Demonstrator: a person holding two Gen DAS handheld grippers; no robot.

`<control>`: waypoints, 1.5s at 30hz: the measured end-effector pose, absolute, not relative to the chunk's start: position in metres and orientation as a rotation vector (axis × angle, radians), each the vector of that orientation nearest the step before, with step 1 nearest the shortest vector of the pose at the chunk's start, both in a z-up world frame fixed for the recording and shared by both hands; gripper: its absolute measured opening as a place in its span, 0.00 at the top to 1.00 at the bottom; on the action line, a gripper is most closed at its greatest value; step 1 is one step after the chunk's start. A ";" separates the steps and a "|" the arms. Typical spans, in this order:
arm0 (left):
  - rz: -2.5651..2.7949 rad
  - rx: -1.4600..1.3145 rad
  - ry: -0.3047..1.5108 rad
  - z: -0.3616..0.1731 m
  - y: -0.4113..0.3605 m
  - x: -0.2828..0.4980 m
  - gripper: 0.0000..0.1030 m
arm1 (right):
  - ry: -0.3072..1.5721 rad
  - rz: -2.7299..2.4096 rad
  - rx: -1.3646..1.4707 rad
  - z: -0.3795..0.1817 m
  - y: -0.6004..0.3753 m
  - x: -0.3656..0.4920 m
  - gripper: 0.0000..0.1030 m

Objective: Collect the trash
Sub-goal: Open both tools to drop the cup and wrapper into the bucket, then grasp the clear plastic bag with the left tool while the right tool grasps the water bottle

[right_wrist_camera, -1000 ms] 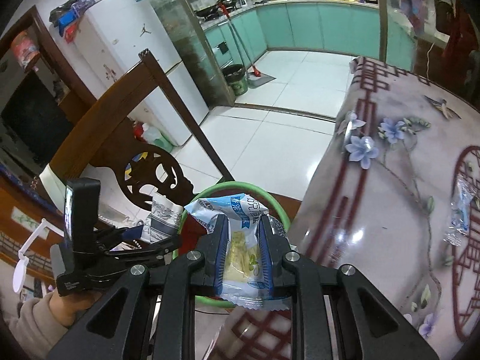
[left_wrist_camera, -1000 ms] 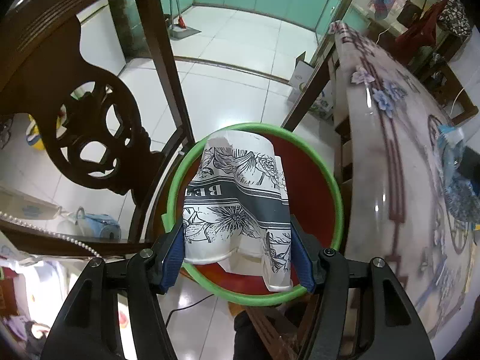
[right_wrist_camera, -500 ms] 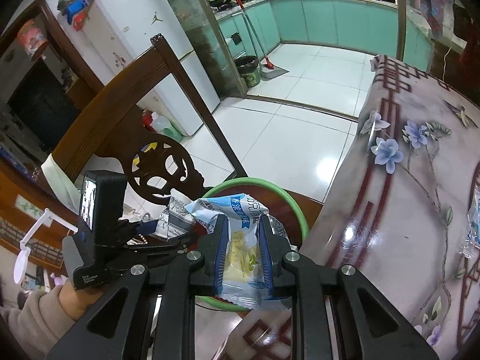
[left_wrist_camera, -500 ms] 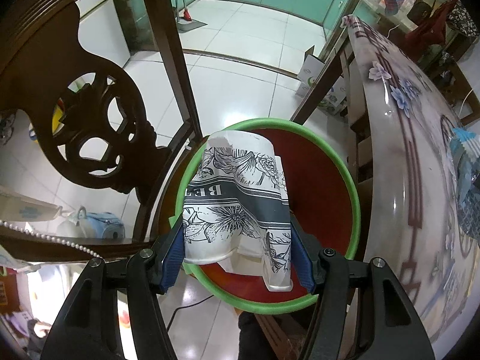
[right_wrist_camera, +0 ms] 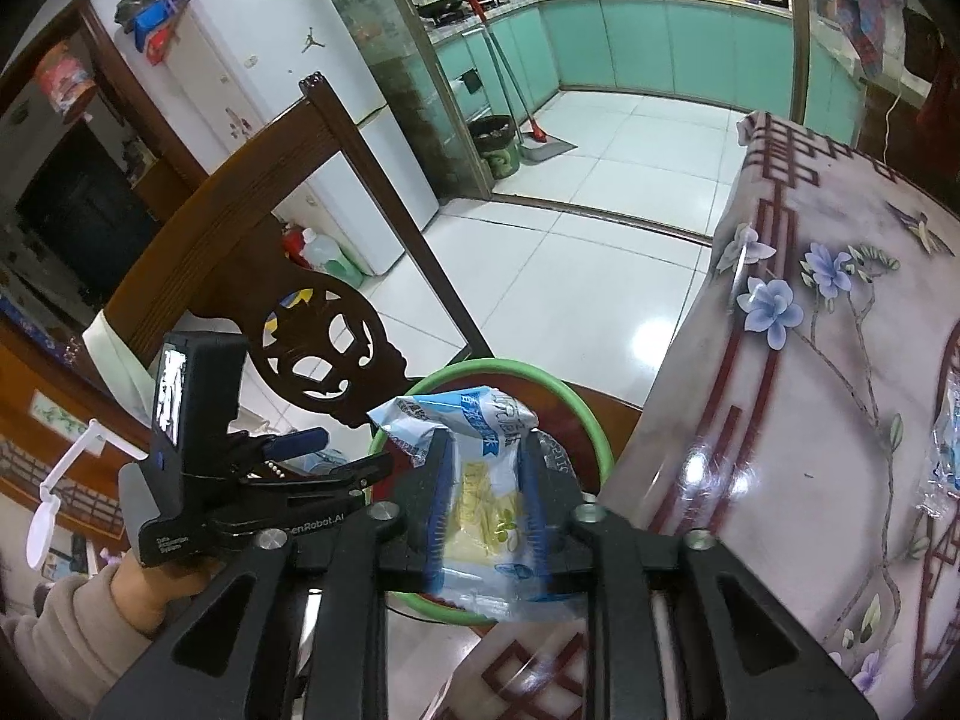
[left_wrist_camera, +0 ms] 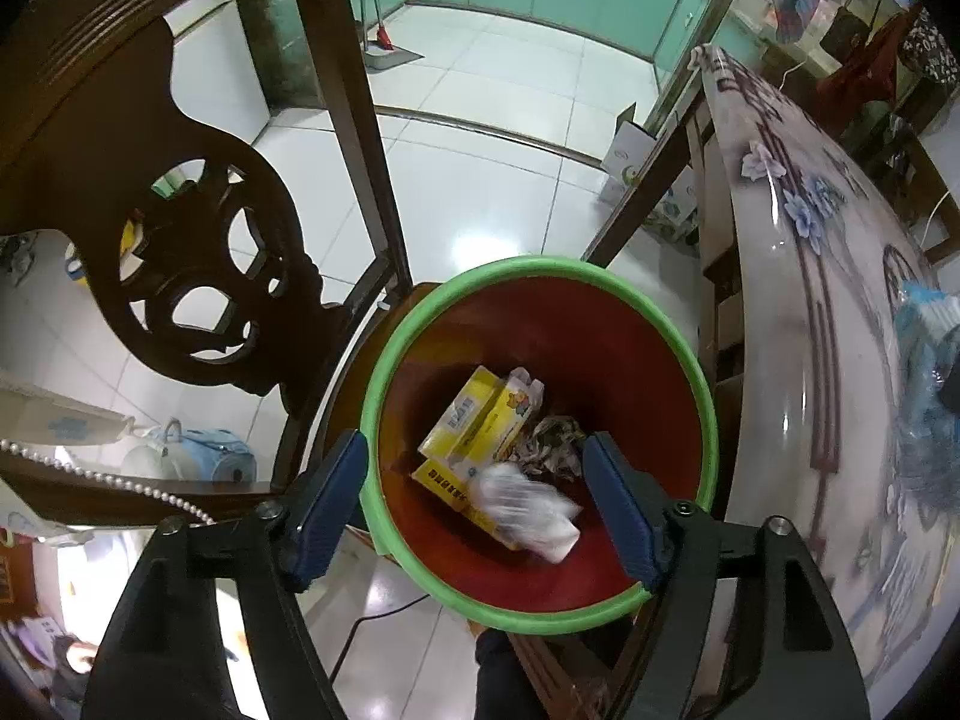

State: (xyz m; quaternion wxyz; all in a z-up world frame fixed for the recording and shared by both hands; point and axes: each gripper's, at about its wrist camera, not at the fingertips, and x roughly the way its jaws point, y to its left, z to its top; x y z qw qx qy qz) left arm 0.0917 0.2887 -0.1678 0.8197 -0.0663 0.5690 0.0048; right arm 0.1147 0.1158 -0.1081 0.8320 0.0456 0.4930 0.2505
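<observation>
Left gripper (left_wrist_camera: 474,504) over the green-rimmed red plastic bin (left_wrist_camera: 690,354), fingers just spread wide, nothing between them; blurred white crumpled cup (left_wrist_camera: 528,507) inside atop yellow cardboard boxes (left_wrist_camera: 474,420); right gripper (right_wrist_camera: 487,507) just easing apart around a blue-and-clear plastic snack wrapper (right_wrist_camera: 486,474), grip uncertain, beside the floral-patterned counter (right_wrist_camera: 810,420).

Kitchen and dining fixtures
Carved dark wooden chair (right_wrist_camera: 312,300) left; white refrigerator (right_wrist_camera: 288,96) far left; teal cabinets (right_wrist_camera: 660,42) far; floral tablecloth (right_wrist_camera: 810,390) right; mop (right_wrist_camera: 528,120) far.
</observation>
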 end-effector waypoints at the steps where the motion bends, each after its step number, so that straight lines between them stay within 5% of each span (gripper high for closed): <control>1: 0.012 -0.141 1.209 -0.166 0.289 0.091 0.26 | 1.044 0.529 0.098 -0.108 0.115 0.114 0.65; 23: -0.082 -0.107 1.111 -0.114 0.226 0.057 0.21 | 1.014 0.394 0.092 -0.096 0.016 0.058 0.64; 25: -0.113 -0.091 1.111 -0.110 0.206 0.055 0.21 | 1.006 0.351 0.062 -0.091 -0.012 0.052 0.58; 33: -0.170 -0.066 1.104 -0.097 0.126 0.044 0.21 | 0.997 0.204 -0.219 -0.072 -0.164 0.065 0.42; 45: -0.153 -0.043 1.160 -0.100 -0.001 0.019 0.20 | 1.222 0.332 -0.801 -0.133 -0.327 0.174 0.41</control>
